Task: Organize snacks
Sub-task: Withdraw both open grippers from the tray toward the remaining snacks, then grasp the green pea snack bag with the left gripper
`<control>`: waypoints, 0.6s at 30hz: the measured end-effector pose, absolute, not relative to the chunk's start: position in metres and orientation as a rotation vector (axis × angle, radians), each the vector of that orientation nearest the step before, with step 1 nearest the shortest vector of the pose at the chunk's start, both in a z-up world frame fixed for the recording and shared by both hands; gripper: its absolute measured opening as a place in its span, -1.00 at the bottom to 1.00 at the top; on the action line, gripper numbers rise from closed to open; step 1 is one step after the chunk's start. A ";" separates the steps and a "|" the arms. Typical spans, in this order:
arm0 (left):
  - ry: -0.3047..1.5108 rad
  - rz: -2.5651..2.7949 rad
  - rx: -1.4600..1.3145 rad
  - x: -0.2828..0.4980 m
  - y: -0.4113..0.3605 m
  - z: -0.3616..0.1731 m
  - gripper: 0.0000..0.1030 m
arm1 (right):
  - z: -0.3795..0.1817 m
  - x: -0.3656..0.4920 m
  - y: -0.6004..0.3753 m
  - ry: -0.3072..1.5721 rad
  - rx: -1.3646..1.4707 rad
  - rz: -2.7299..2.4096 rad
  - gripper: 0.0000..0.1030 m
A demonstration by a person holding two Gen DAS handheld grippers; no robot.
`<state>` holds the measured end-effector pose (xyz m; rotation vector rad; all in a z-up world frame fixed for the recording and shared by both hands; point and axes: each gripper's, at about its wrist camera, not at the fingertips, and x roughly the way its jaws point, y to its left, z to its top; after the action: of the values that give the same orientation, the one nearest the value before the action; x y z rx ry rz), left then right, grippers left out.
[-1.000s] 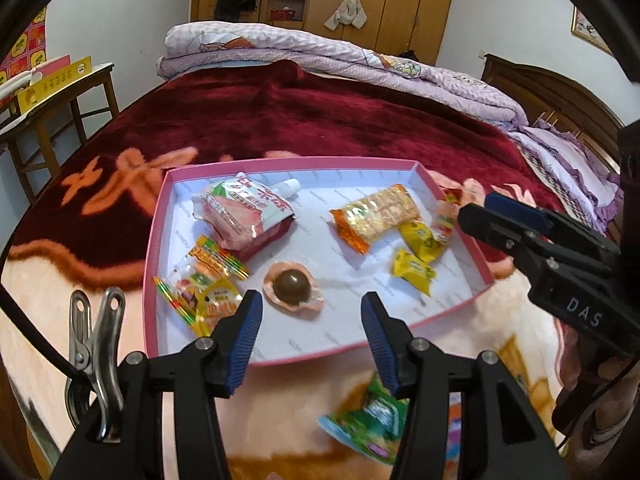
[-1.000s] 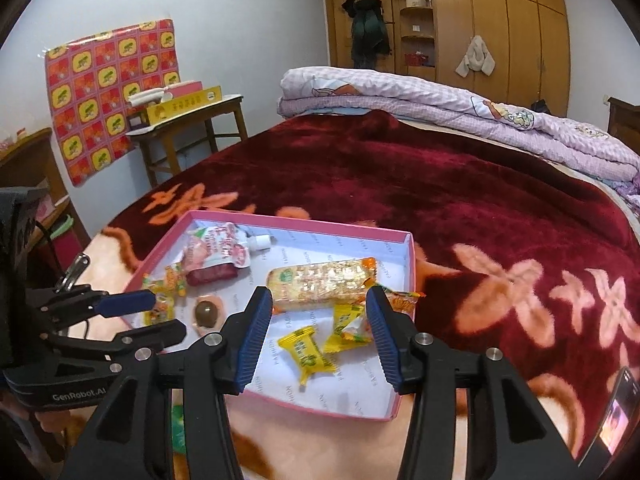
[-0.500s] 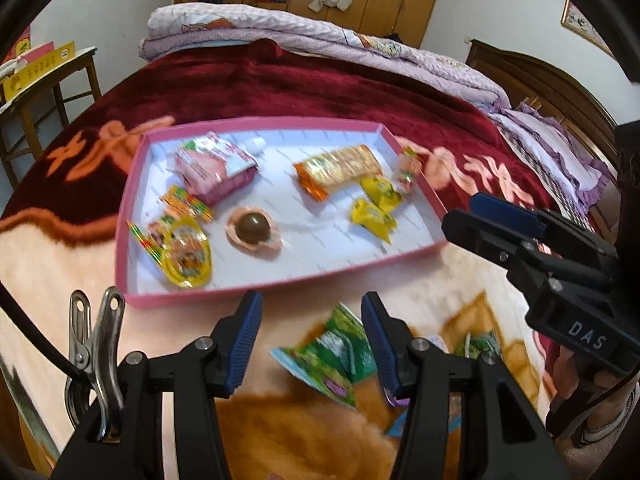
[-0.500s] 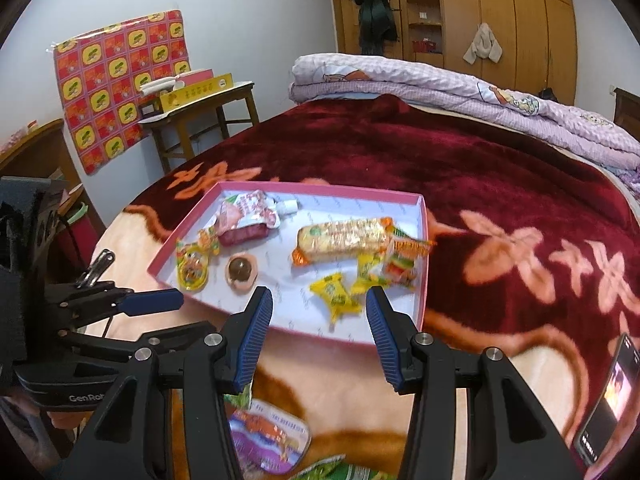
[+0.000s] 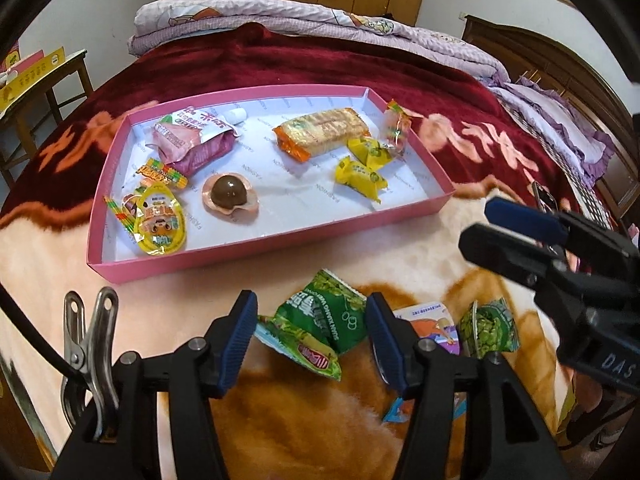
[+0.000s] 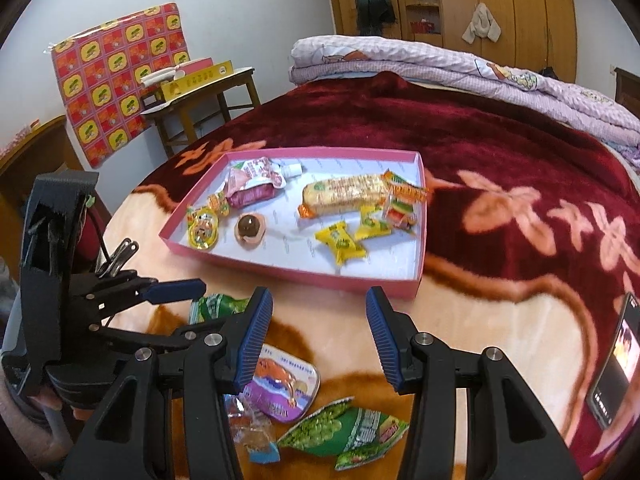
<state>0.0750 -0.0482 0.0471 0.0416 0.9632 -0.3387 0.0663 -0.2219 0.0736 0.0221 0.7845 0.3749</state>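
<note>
A pink tray (image 5: pixel 276 240) (image 6: pixel 352 280) on the bed holds several snacks: a pink pouch (image 5: pixel 192 140), a cracker pack (image 5: pixel 320 132), a chocolate ball (image 5: pixel 228 192) and yellow candies (image 5: pixel 360 176). Loose on the blanket in front of the tray lie a green pea packet (image 5: pixel 320 324), a purple-and-white packet (image 6: pixel 284 392) and another green packet (image 6: pixel 348 432). My left gripper (image 5: pixel 310 340) is open, its fingers either side of the green pea packet. My right gripper (image 6: pixel 316 336) is open and empty above the blanket, short of the tray.
A phone (image 6: pixel 616 364) lies on the blanket at the right. A folded purple quilt (image 6: pixel 440 60) lies at the bed's far end. A wooden side table (image 6: pixel 200 96) stands to the left of the bed. A metal clip (image 5: pixel 90 336) hangs on my left gripper.
Both grippers have drawn back from the tray toward the bed's near edge. The loose packets on the blanket have come into view, and the green one now lies between my left fingers.
</note>
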 end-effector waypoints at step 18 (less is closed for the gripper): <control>0.938 -0.253 0.047 0.063 -0.056 0.043 0.22 | 0.051 0.054 -0.223 0.869 0.050 0.398 -0.03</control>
<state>0.0628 -0.0555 0.0426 0.0468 0.9376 -0.2530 0.0538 -0.2228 0.0510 0.0503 0.8690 0.3980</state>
